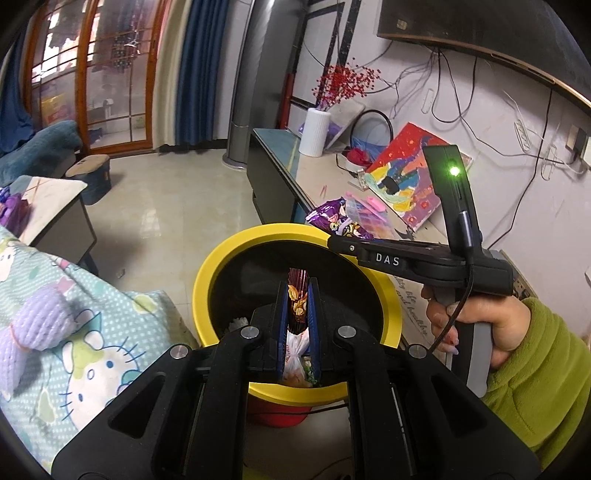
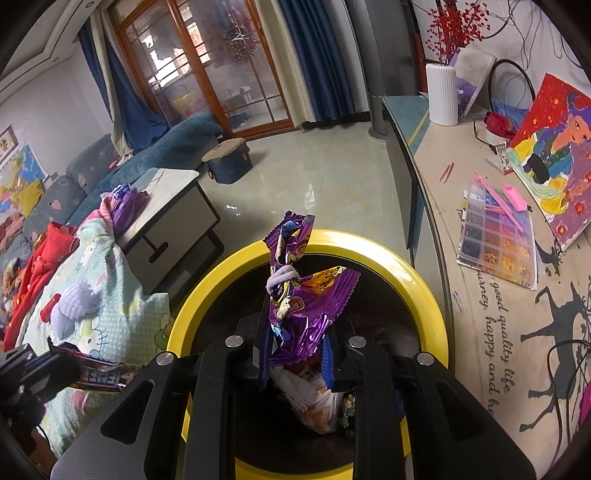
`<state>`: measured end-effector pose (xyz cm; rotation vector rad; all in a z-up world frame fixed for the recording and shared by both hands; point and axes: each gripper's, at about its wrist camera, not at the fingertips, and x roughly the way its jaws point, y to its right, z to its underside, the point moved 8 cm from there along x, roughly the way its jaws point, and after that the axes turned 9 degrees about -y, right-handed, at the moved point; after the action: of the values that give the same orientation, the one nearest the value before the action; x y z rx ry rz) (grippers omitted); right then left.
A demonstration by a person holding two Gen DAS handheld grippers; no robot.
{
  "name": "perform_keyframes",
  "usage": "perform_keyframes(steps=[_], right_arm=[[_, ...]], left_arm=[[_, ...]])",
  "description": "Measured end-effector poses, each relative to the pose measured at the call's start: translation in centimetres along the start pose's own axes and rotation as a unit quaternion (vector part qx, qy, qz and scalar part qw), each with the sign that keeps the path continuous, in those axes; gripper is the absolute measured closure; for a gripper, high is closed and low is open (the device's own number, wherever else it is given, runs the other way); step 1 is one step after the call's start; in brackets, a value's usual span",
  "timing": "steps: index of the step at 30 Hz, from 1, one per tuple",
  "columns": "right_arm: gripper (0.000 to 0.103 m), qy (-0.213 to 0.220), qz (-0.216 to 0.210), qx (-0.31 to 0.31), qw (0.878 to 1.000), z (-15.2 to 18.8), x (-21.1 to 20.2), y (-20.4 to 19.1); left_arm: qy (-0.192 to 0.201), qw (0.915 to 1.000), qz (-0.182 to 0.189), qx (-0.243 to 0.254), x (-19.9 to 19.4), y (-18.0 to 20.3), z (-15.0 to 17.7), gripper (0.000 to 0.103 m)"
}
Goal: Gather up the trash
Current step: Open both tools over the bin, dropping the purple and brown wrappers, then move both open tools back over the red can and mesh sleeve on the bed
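Tiled living-room floor carries a yellow-rimmed bin (image 2: 424, 291) between a low counter (image 2: 461, 295) and a bed with a printed quilt (image 1: 110, 332). Left tool (image 1: 299, 310) is clamped on a dark red foil wrapper (image 1: 297, 295) above the bin mouth. Right tool (image 2: 295, 350) grips a crumpled purple wrapper (image 2: 306, 306) over the same opening. Both wrappers appear light, thin, slippery and springy; a pinch across a flattened fold suits them best.

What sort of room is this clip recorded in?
Most likely a home living room: a blue sofa with a low coffee table before it, curtained glass sliding doors, and a wall-mounted TV above a long cabinet.
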<state>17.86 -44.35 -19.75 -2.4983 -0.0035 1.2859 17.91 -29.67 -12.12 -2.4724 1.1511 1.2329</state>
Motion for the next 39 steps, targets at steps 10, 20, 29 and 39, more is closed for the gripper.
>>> perform_keyframes(steps=[10, 20, 29, 39], right_arm=[[0.073, -0.003, -0.004, 0.021, 1.0, 0.1, 0.2, 1.2], [0.06, 0.011, -0.007, 0.031, 0.999, -0.3, -0.7, 1.6], [0.042, 0.04, -0.01, 0.028, 0.999, -1.3, -2.7, 0.3], [0.034, 0.058, -0.022, -0.002, 0.998, -1.8, -4.3, -3.3]], left_arm=[[-0.025, 0.9997, 0.004, -0.008, 2.7, -0.1, -0.5, 0.097], [-0.016, 0.9998, -0.008, -0.014, 2.4, -0.5, -0.7, 0.062], [0.014, 0.9982, -0.049, -0.032, -0.5, -2.4, -0.9, 0.014], [0.049, 0.9946, -0.087, -0.03, -3.9, -3.6, -1.2, 0.011]])
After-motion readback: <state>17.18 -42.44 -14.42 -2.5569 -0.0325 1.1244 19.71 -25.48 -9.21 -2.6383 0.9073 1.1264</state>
